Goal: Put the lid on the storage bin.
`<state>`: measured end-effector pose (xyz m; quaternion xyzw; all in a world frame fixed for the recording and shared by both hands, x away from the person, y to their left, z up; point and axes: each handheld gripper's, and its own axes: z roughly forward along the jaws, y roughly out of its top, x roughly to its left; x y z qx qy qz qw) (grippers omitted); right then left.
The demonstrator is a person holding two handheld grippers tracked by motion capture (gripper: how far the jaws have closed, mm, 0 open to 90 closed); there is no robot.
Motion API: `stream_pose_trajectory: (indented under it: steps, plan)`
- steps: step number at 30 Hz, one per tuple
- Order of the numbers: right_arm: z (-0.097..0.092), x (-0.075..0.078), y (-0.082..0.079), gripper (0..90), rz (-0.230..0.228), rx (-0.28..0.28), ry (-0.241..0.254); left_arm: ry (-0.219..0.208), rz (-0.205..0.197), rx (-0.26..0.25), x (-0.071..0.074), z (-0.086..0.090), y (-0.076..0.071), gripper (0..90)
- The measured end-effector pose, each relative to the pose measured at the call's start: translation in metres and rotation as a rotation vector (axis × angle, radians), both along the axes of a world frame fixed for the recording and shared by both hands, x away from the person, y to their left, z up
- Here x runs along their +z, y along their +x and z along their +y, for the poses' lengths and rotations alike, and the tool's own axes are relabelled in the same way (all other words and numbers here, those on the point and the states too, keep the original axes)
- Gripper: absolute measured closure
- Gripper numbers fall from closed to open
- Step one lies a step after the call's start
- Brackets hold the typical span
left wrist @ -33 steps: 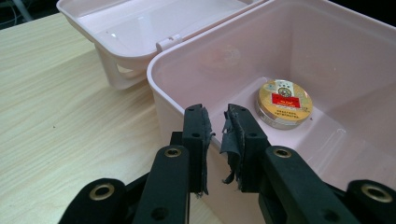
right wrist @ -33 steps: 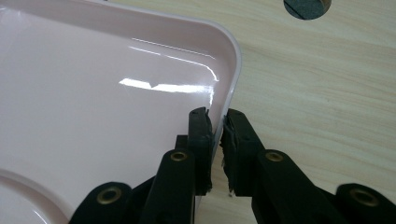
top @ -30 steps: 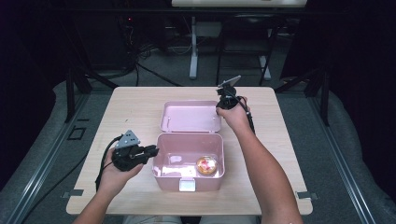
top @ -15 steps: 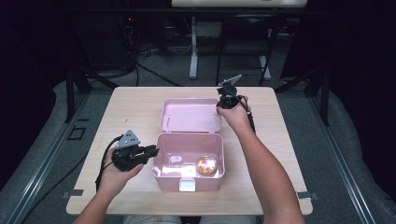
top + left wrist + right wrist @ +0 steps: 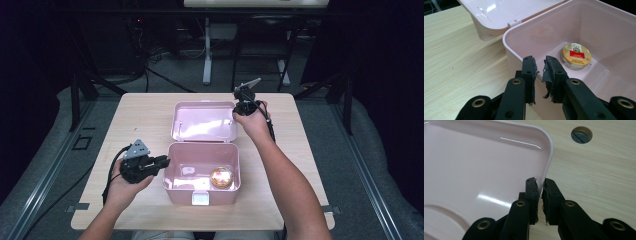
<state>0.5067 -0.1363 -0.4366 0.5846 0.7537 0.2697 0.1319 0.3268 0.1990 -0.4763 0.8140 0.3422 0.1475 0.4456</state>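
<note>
In the high view, a pink box (image 5: 202,176) is seen at the middle of the wooden table (image 5: 145,120), its lid (image 5: 204,121) laid back open behind it. The left gripper (image 5: 162,162) is held low and level in the left hand (image 5: 124,184), the forearm entering from the bottom edge; its jaws are pointed at the box's left wall and meet its rim. The right gripper (image 5: 238,110) is carried on an outstretched right arm, the right hand (image 5: 254,123) bent down at the wrist so that the jaws come onto the lid's right edge. A round gold tin (image 5: 221,177) lies inside the box, well to the right of the left jaws.

In the left gripper view, the box's near wall (image 5: 521,56) is pinched between the two padded jaws, which are nearly closed on it. The tin (image 5: 576,55) rests on the box floor just beyond and right of the jaw tips; the lid (image 5: 499,15) rises farther off to the upper left.

In the right gripper view, the lid's thin rim (image 5: 548,167) is clamped between the jaws. The lid's glossy inner face spreads left of the jaws; bare table with a round hole (image 5: 581,134) lies to their right.
</note>
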Motion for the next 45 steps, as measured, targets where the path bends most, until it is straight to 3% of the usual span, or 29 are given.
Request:
stream_pose_trajectory:
  steps: [10,27,38,45]
  plan:
    - [-0.001,0.013,-0.011,83.4,-0.060,0.012,0.004,-0.001,0.001,0.002,0.000,0.000,0.000,77.7]
    - [-0.007,0.031,-0.037,85.5,-0.168,0.015,0.061,-0.003,-0.003,0.008,0.000,-0.001,0.000,77.7]
    - [-0.007,0.040,-0.066,85.9,-0.309,0.056,0.035,-0.005,-0.002,0.013,-0.001,-0.001,-0.001,77.7]
    - [-0.009,0.043,-0.080,86.5,-0.349,0.064,0.050,0.005,0.000,0.011,0.000,-0.001,-0.001,77.8]
